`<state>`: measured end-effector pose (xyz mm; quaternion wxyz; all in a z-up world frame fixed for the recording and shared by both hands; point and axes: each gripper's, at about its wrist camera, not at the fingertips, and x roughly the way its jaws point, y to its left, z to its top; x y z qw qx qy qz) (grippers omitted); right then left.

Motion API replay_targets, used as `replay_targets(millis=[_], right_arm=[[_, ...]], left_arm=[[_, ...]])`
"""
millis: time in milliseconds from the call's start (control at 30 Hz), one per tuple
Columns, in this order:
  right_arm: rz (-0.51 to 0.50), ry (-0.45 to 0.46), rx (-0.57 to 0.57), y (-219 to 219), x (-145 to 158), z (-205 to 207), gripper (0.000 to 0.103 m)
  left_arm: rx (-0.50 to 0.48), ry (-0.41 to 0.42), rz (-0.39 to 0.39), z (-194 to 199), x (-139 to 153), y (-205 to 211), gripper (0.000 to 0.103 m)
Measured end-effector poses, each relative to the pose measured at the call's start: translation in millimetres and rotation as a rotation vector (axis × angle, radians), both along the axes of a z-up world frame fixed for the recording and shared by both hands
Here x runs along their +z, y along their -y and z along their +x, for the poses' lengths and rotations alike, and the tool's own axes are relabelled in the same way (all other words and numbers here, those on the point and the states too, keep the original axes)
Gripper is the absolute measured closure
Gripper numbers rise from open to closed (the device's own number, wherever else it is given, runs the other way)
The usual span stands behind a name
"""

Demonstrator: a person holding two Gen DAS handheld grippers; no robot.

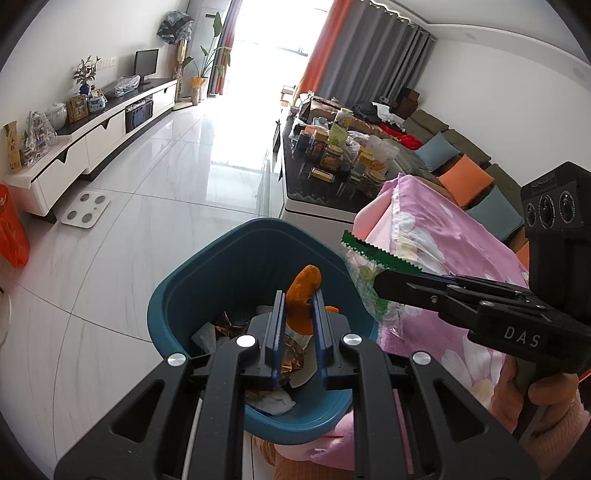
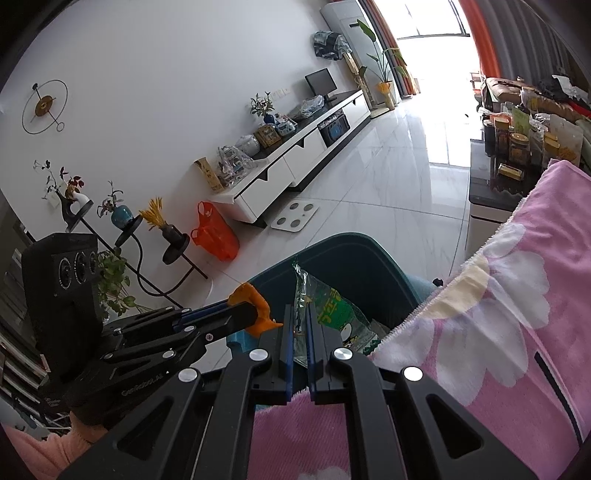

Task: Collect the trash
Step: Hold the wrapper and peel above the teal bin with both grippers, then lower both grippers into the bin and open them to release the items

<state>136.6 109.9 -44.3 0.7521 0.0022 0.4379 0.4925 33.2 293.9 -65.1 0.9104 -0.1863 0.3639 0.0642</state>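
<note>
An orange peel (image 1: 303, 295) is gripped between the jaws of the left gripper (image 1: 299, 306), which are clenched on it and held directly above the open teal bin (image 1: 207, 280). In the right wrist view the same peel (image 2: 255, 301) is seen pinched at the tip of the left gripper (image 2: 245, 314), over the near edge of the bin (image 2: 373, 258). A clear plastic wrapper with green print (image 2: 332, 310) is grasped between the jaws of the right gripper (image 2: 301, 325), its upper end standing above the fingertips and its body hanging over the bin's rim. From the left wrist view the wrapper's green serrated edge (image 1: 376, 253) is seen projecting from the right gripper (image 1: 384, 280), just beside the bin and against a pink flowered blanket (image 1: 443, 229). Inside the bin, crumpled tissue (image 1: 205, 334) and brown foil scraps (image 1: 231, 325) are already lying. Beyond the bin, a white bathroom scale (image 1: 85, 210) is set on the tiled floor (image 1: 166, 177) near a long white TV cabinet (image 1: 92, 136). To the right, a dark counter (image 1: 314, 184) is crowded with jars and packets. Farther off, a sofa with cushions (image 1: 465, 177) and a bright curtained window (image 1: 273, 26) are visible.
</note>
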Motion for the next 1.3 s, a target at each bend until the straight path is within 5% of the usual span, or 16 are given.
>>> replay_targets(millis=[1300], right_arm=[[-0.075, -0.032, 0.015, -34, -16, 11, 0.096]], left_arm=[[0.039, -0.058, 0.006, 25, -31, 2, 0.089]])
